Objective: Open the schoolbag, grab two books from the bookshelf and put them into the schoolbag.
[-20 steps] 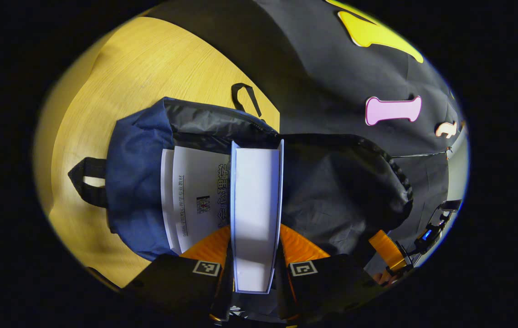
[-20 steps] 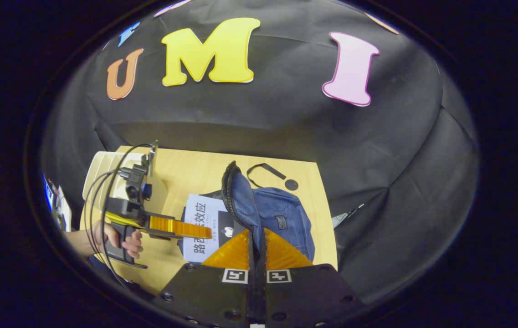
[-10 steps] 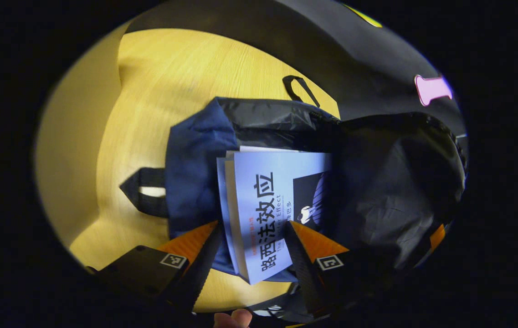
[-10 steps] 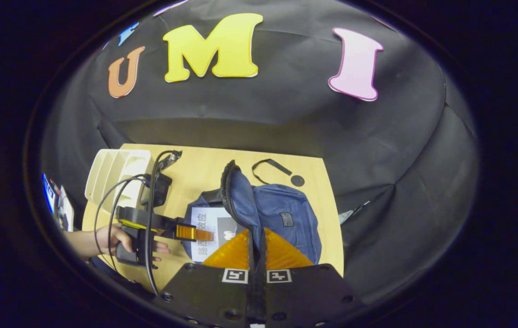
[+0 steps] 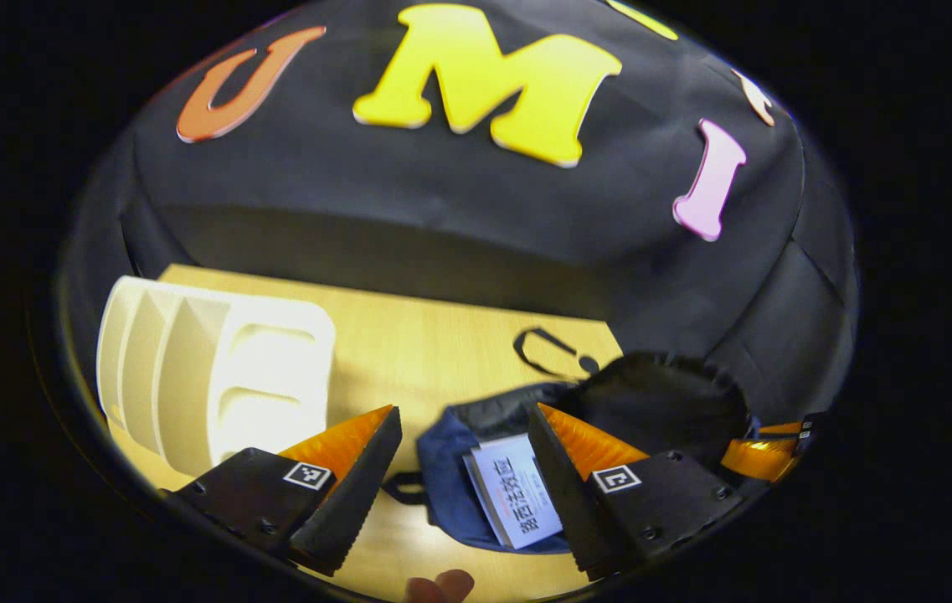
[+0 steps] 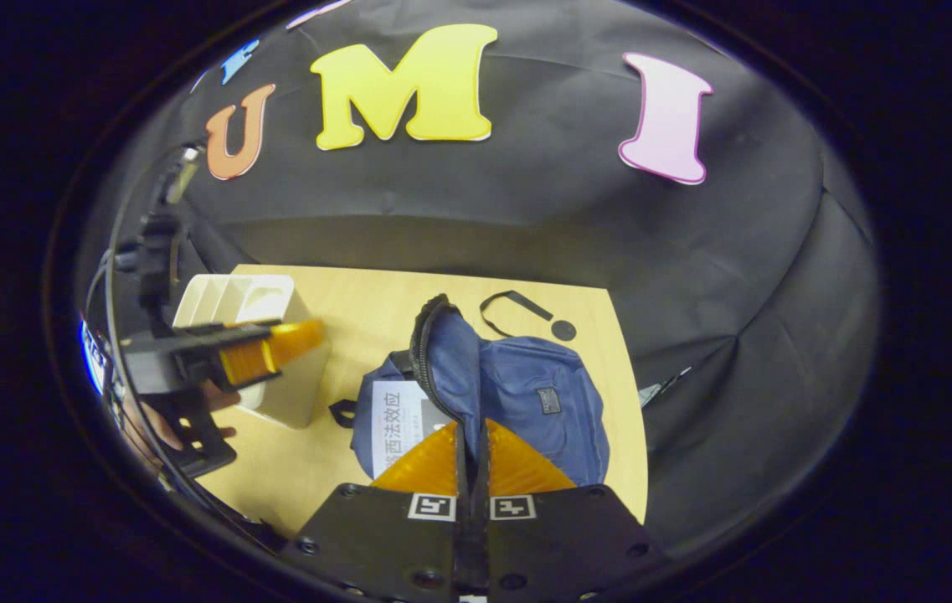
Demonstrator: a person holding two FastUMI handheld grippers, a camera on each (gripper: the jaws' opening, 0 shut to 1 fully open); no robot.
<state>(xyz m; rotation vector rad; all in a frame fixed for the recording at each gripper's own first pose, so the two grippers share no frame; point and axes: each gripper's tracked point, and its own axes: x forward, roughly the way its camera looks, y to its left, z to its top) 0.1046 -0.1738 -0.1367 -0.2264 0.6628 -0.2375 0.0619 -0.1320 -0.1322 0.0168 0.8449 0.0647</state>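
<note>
Pale wood is what my tongs hang over: a tabletop (image 6: 358,310) with the booth's black cloth wall (image 6: 526,234) hung close behind it and down its far side. My left gripper (image 5: 463,435) stands wide, nothing between its fingers; past the gap lies the blue schoolbag (image 5: 442,477), unzipped, with a pale-covered book (image 5: 517,498) lying in its mouth. Ahead and off to the left side of those fingers stands the white slotted bookshelf (image 5: 216,377), its slots bare from this angle. A fingertip (image 5: 450,582) shows at the bottom edge.

My right gripper (image 6: 472,452) is pinched narrow, its fingers together on the lifted flap of the schoolbag (image 6: 517,394). The right gripper view gives the bag's blue outside and zip edge, the book (image 6: 396,427) beneath the flap, the bookshelf (image 6: 275,352) beyond, a loose black strap (image 6: 517,306) on the wood, and my left gripper (image 6: 275,352) raised before the shelf.
</note>
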